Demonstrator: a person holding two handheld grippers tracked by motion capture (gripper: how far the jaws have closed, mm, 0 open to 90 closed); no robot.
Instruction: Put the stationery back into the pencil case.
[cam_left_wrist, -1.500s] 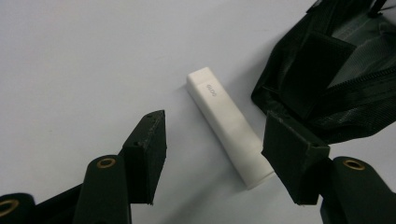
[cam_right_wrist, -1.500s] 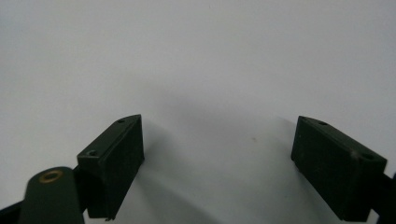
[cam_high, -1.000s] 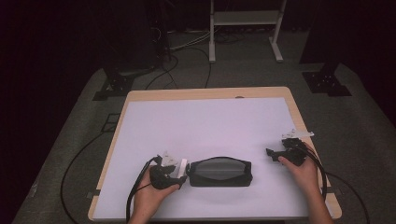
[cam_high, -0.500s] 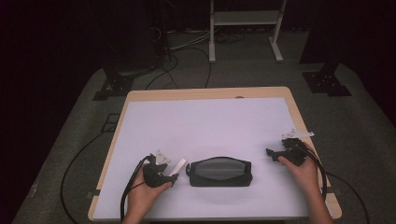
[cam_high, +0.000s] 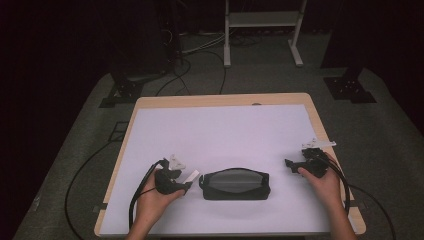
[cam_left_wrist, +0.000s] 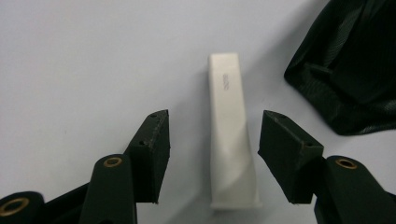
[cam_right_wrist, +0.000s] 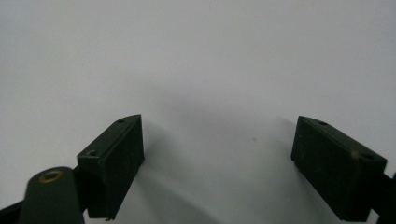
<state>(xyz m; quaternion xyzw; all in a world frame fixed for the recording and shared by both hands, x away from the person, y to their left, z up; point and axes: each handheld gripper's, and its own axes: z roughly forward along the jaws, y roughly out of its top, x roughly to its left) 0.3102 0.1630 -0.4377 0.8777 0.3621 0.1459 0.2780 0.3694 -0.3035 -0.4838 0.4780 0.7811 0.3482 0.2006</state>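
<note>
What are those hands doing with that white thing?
A person holds a gripper in each hand. The left gripper sits around a white bar lying on the table beside a black pouch. Its jaws have just been closing but aren't pressing the bar yet. The right gripper rests open, off to the side.

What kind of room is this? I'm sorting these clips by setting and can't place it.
Probably a lab or recording studio, not a home. A lone wooden table with a white top stands on grey carpet amid dark surroundings, cables trail across the floor, and a white metal stand sits behind.
</note>
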